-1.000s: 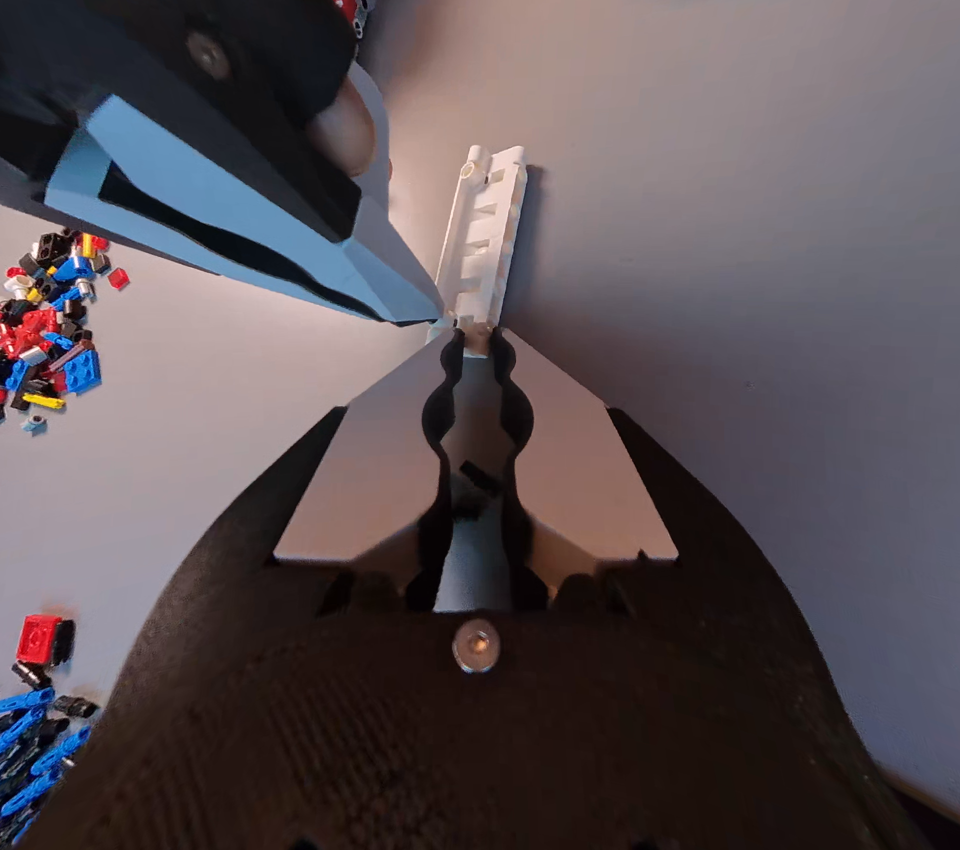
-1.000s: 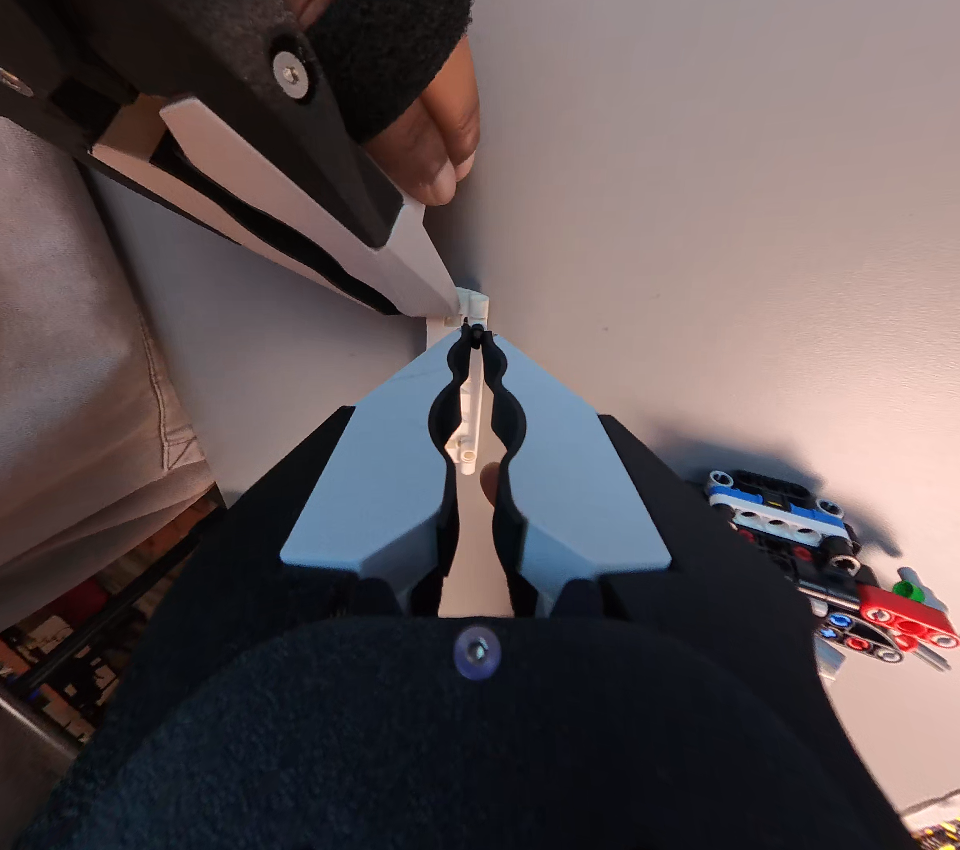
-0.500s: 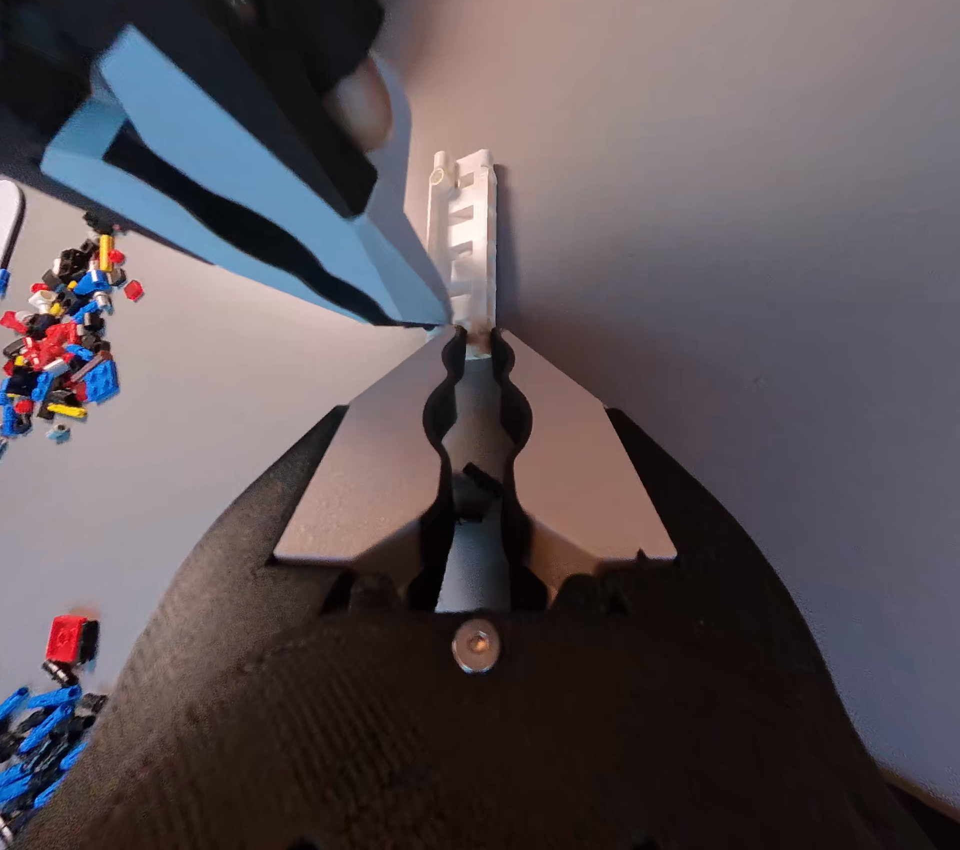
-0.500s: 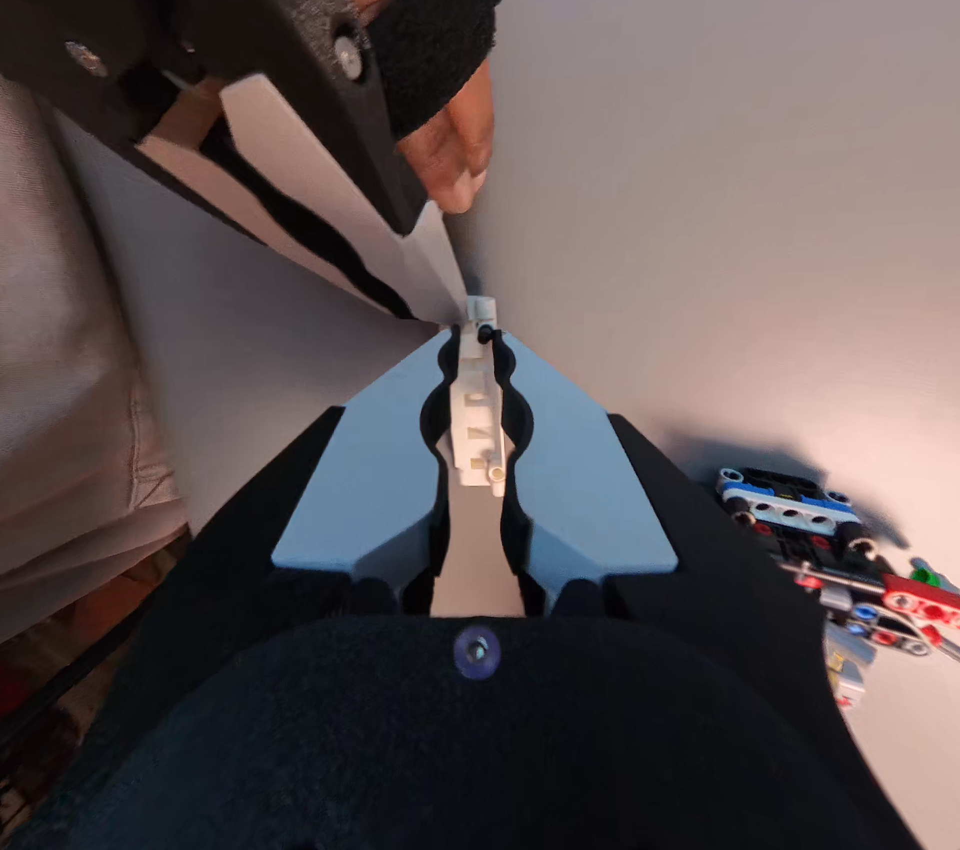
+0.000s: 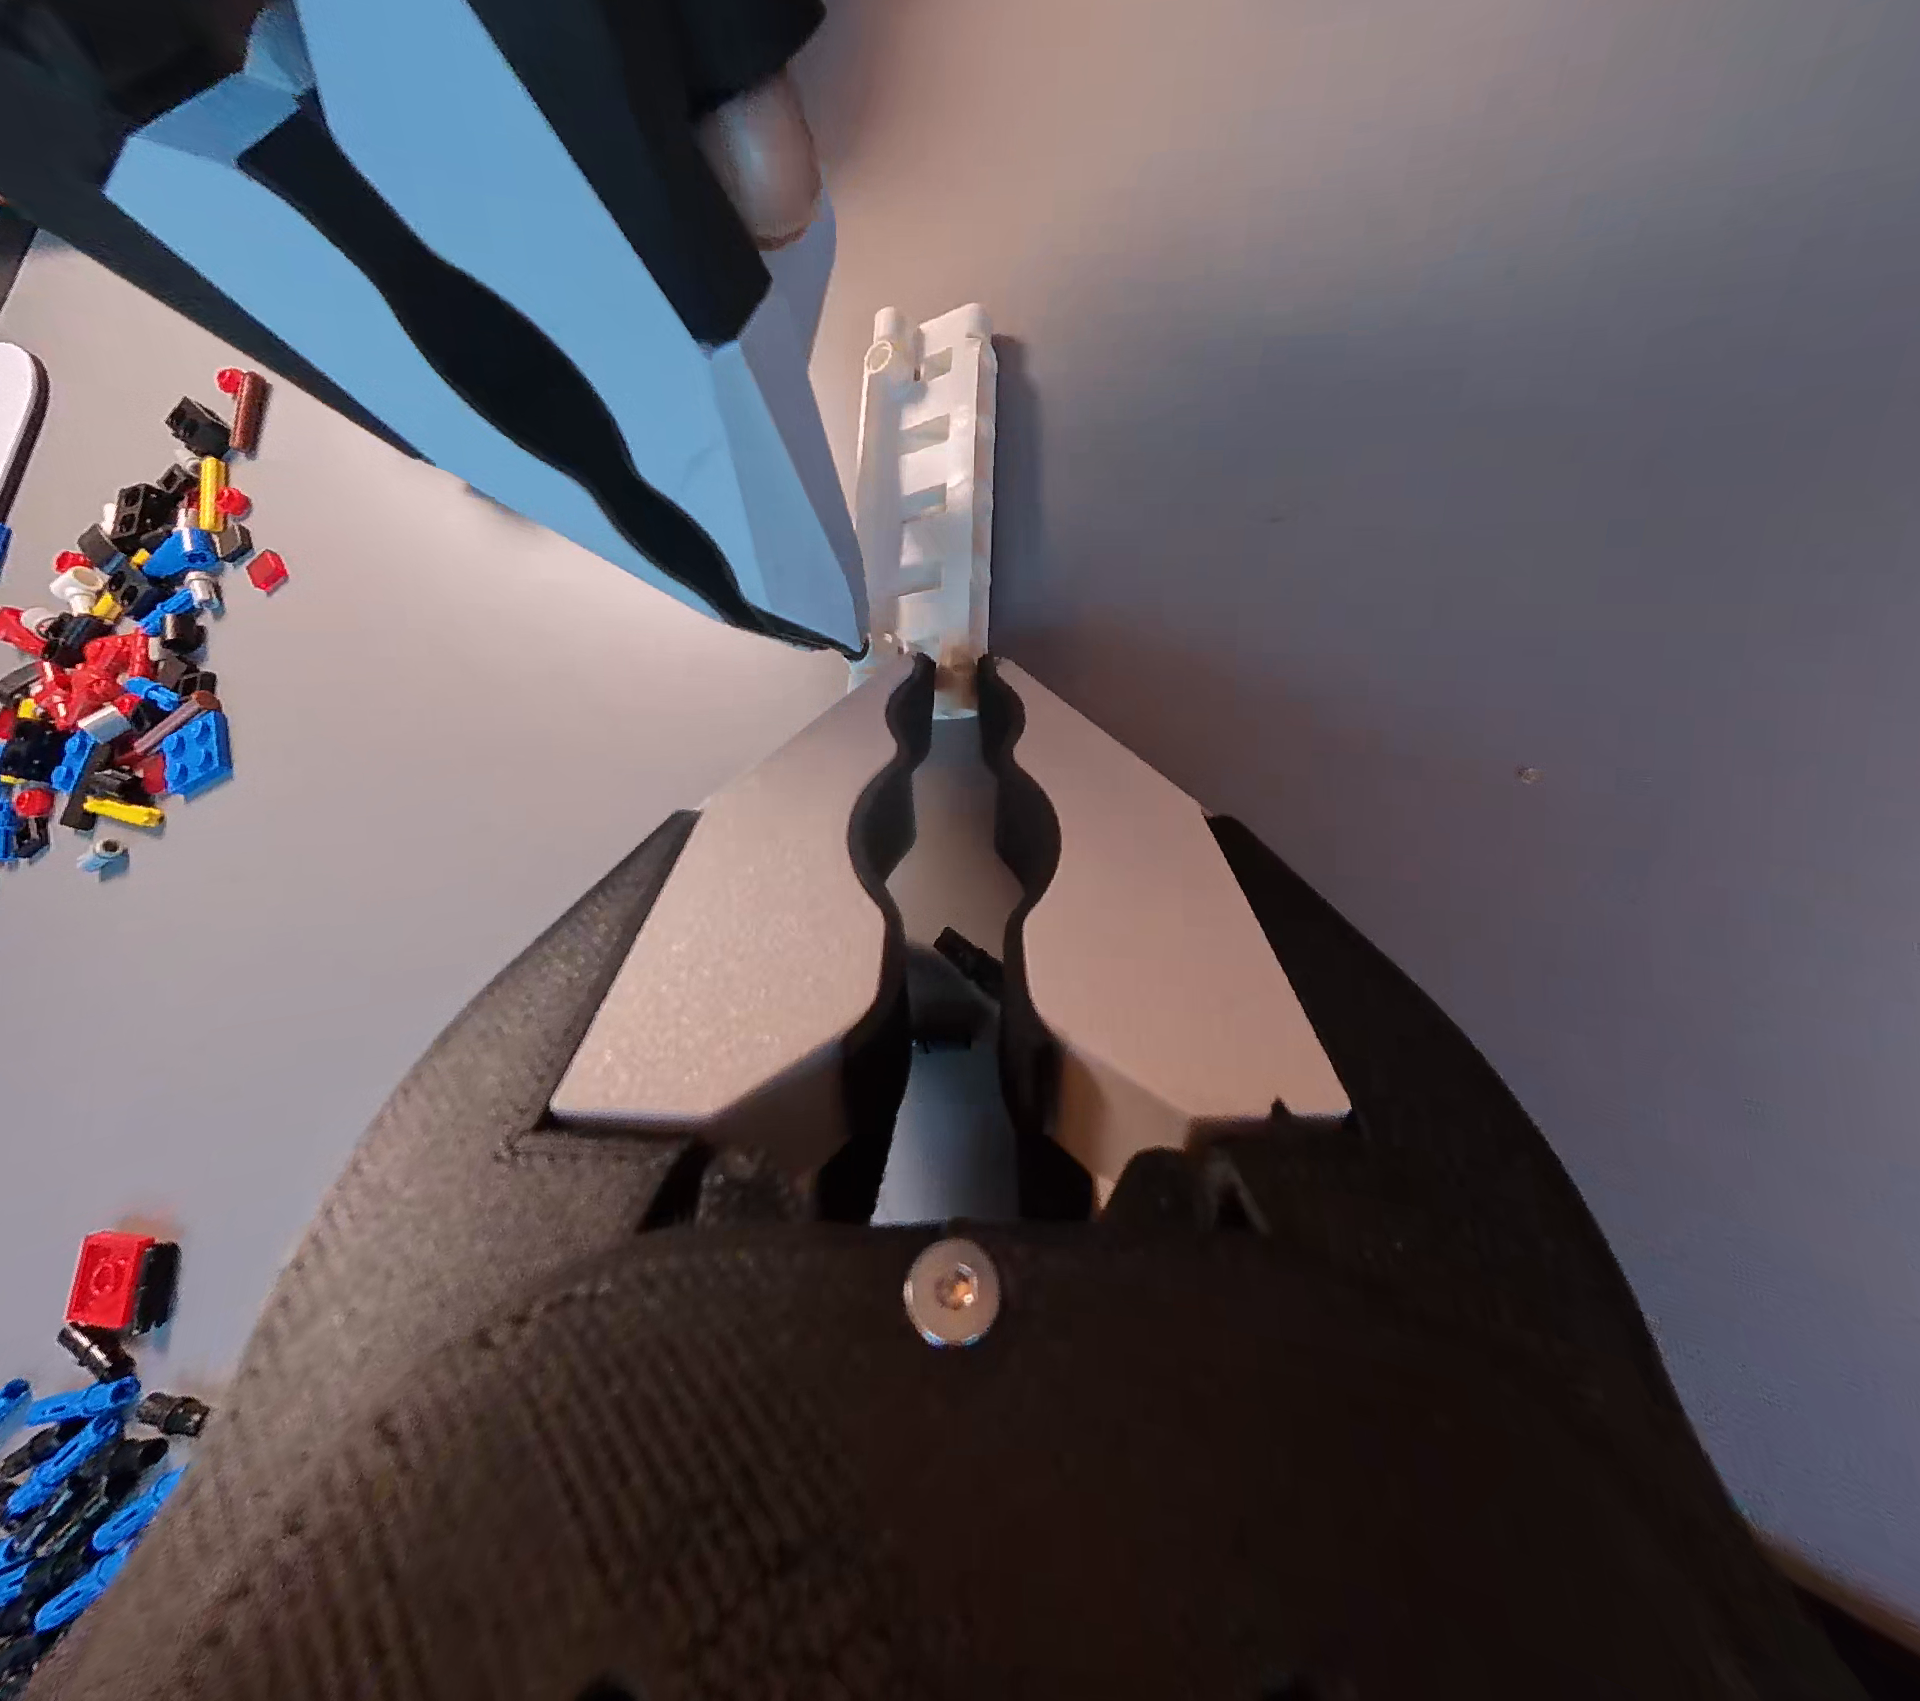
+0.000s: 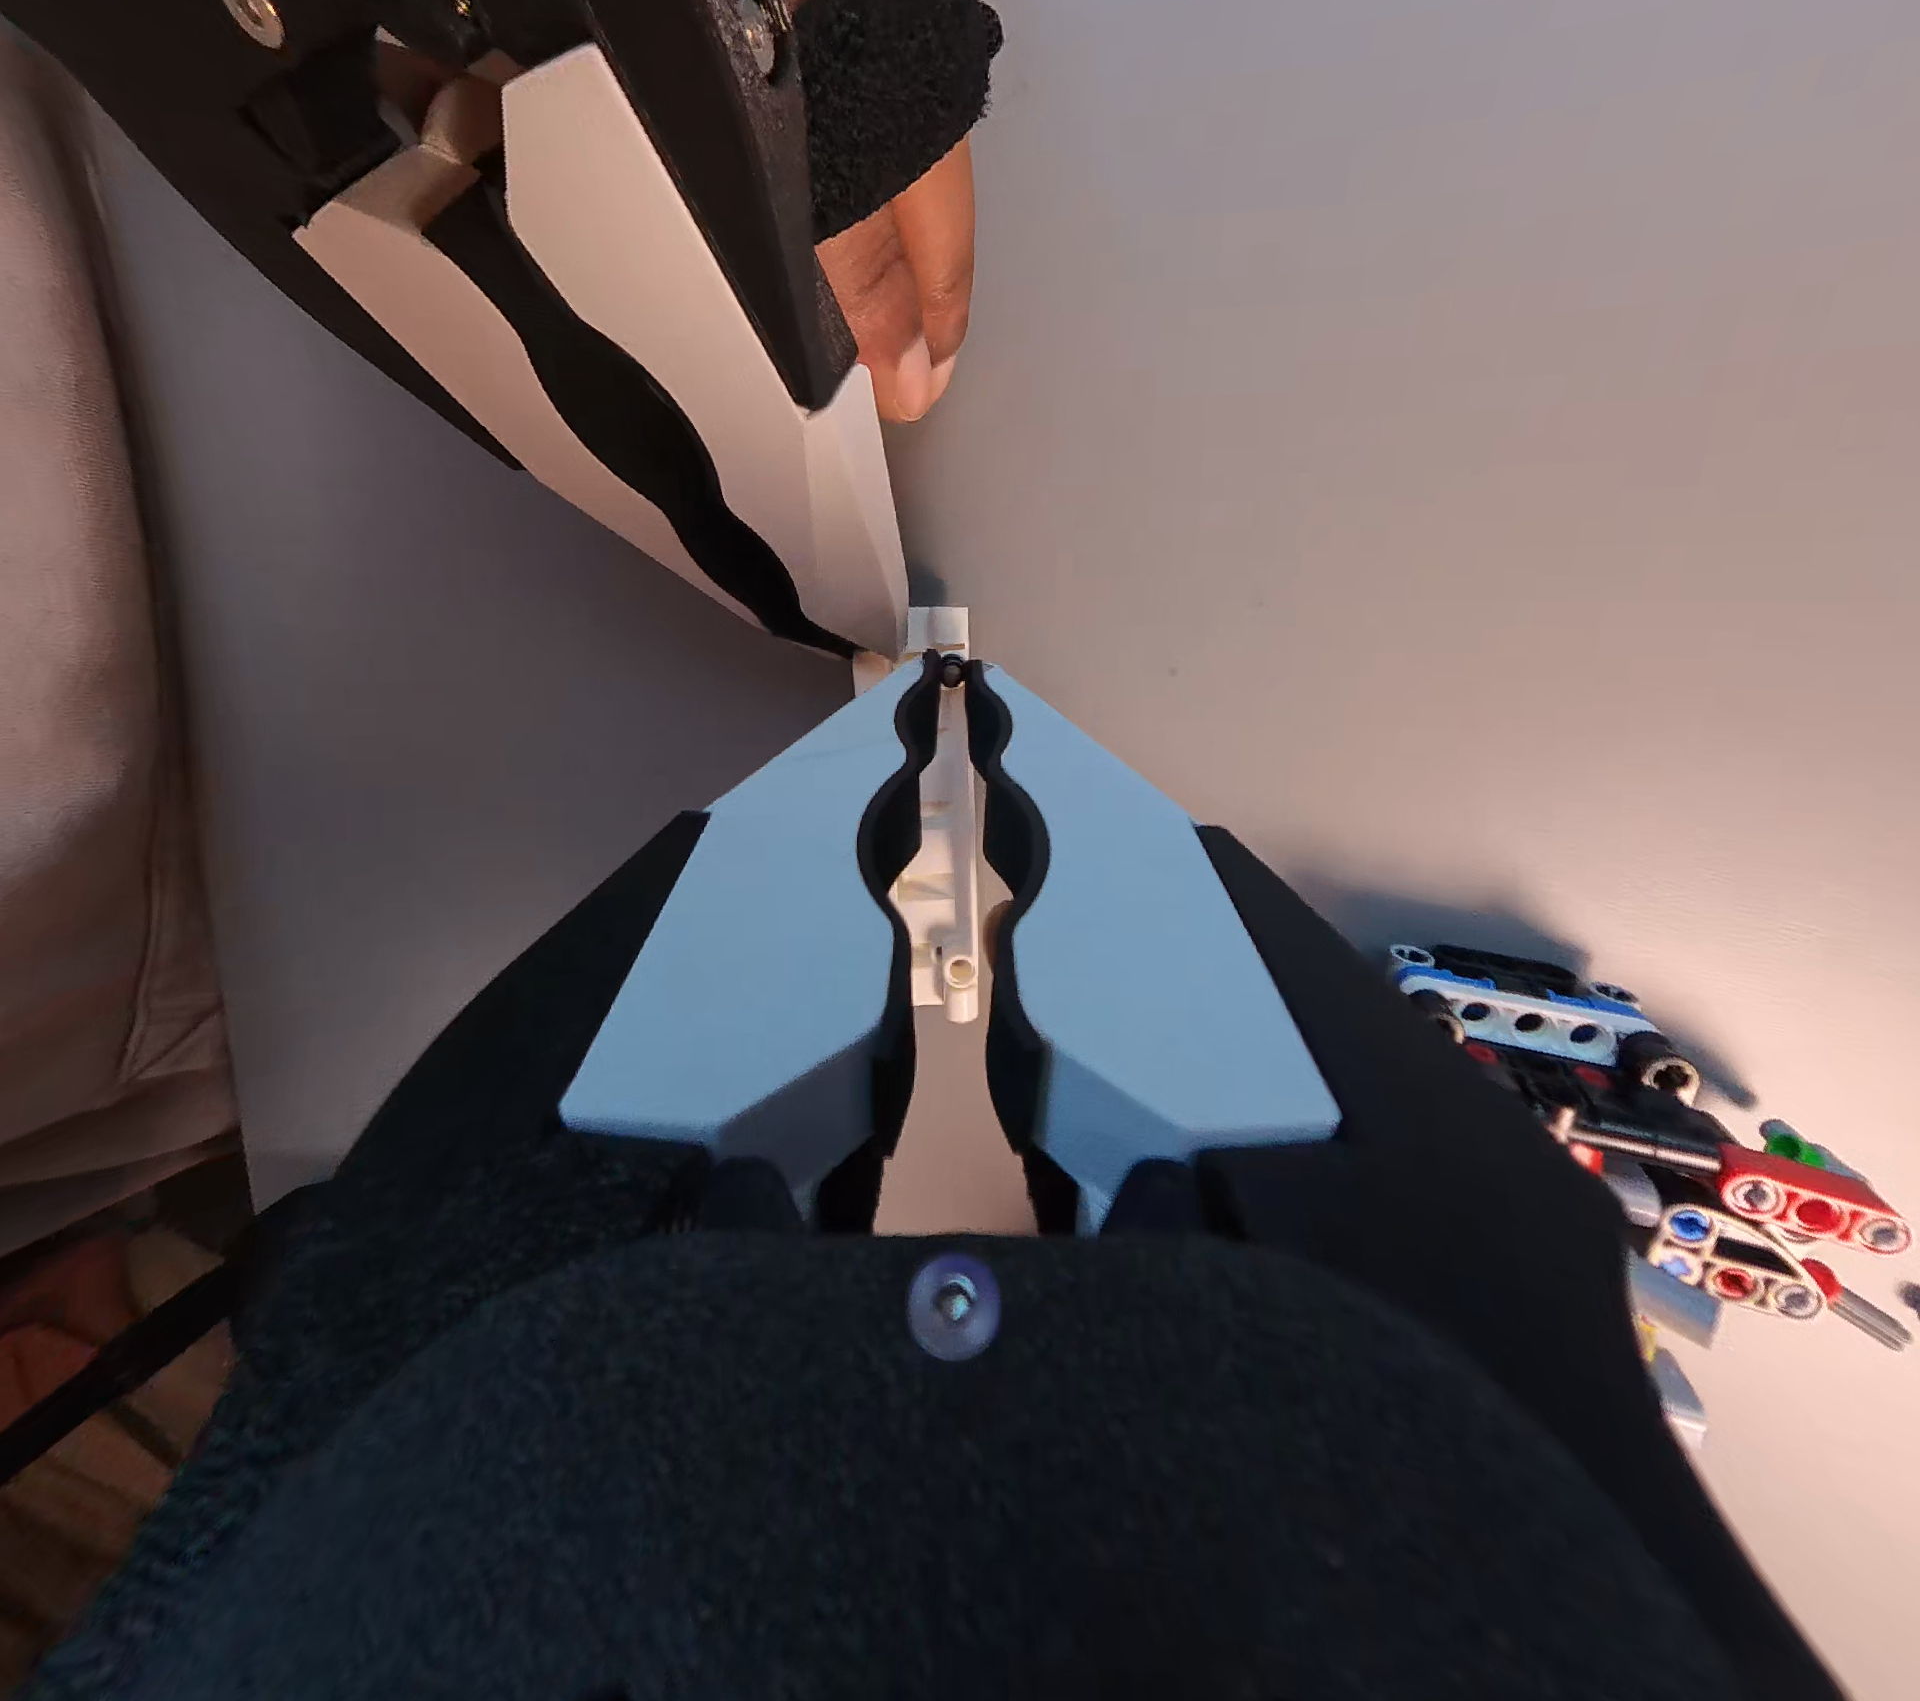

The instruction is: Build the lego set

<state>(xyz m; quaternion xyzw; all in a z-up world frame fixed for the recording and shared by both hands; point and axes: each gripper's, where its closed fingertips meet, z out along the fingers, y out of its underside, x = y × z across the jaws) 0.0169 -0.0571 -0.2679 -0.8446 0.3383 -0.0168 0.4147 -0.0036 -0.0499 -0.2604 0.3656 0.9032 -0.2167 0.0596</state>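
Two hand-held grippers, black bodies with pale wedge fingers

The left gripper (image 5: 951,664) has a black ribbed body, one silver screw in the middle, and grey-beige fingers (image 5: 748,945) with wavy black inner pads. The right gripper (image 6: 948,666) has a smooth matt black body, one screw, and light blue-grey fingers (image 6: 748,955) with the same wavy black lining. The left hand (image 6: 894,197) wears a black fabric strap around the finger.
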